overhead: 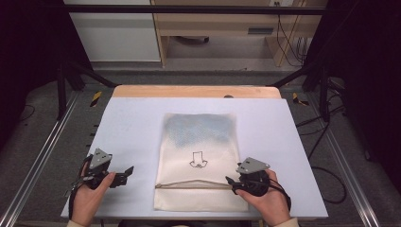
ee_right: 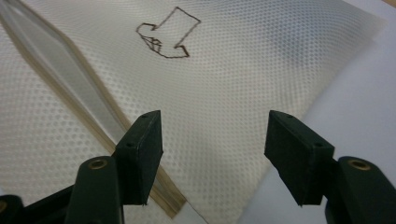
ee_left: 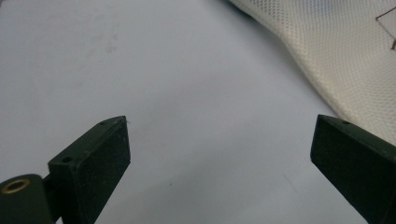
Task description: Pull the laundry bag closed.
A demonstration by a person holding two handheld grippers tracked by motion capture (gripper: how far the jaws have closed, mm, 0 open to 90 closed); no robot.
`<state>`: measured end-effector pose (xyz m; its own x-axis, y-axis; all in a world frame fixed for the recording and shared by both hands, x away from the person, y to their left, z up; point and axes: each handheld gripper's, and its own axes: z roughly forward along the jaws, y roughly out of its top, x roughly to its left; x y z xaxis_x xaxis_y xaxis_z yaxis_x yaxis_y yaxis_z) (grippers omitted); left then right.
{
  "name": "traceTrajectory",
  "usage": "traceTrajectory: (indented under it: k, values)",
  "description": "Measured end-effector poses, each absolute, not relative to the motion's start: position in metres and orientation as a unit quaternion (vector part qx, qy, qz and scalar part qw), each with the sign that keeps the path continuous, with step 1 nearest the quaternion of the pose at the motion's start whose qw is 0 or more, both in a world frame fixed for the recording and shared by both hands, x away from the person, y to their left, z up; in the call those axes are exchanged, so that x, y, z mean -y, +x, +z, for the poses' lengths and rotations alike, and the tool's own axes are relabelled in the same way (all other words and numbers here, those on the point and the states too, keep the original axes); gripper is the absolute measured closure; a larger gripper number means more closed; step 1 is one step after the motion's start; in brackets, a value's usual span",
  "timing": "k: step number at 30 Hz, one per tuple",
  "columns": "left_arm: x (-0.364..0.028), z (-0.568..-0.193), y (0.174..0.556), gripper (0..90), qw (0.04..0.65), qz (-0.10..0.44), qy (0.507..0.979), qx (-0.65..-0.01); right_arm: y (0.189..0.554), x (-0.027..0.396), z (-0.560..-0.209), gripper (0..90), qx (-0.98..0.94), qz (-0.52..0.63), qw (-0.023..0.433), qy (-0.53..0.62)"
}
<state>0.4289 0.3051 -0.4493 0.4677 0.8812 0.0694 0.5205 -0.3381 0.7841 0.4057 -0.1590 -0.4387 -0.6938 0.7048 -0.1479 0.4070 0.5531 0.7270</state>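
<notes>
Centrally on pale table (overhead: pixel 132 123) — mesh bag (overhead: pixel 198 142); behind — wooden furniture (overhead: pixel 213 28).

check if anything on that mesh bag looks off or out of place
The zipper on the cream mesh bag stands out: it gapes open in the middle, and its strip runs slightly askew across the bag's near end. The bag itself lies flat on the blue-grey table, its drawn arrow pointing toward the zipper. Nothing looks spilled or torn.

A pale grey tabletop (overhead: pixel 132 123) is carrying a single cream mesh pouch (overhead: pixel 198 189), lying flat at its middle toward the near edge. A drawn arrow (overhead: pixel 198 159) is showing on the pouch, above its zipper (overhead: pixel 189 185).
</notes>
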Motion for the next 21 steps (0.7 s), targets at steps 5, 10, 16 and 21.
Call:
traceTrajectory:
  k: [5, 10, 16, 21]
  values:
    - [-0.319, -0.45, 0.427, 4.9, 0.35, 0.253, 0.774, -0.464, 0.415, 0.131, -0.43, 37.9, -0.88, 0.324, 0.194, 0.287]
    - [-0.319, -0.446, 0.425, 4.8, 0.343, 0.258, 0.779, -0.458, 0.423, 0.112, -0.416, 33.2, -0.896, 0.311, 0.174, 0.265]
    - [-0.322, -0.446, 0.423, 5.4, 0.334, 0.263, 0.776, -0.467, 0.434, 0.086, -0.408, 28.6, -0.916, 0.287, 0.145, 0.241]
    - [-0.32, -0.448, 0.424, 5.5, 0.333, 0.259, 0.776, -0.468, 0.441, 0.063, -0.402, 26.8, -0.927, 0.27, 0.139, 0.218]
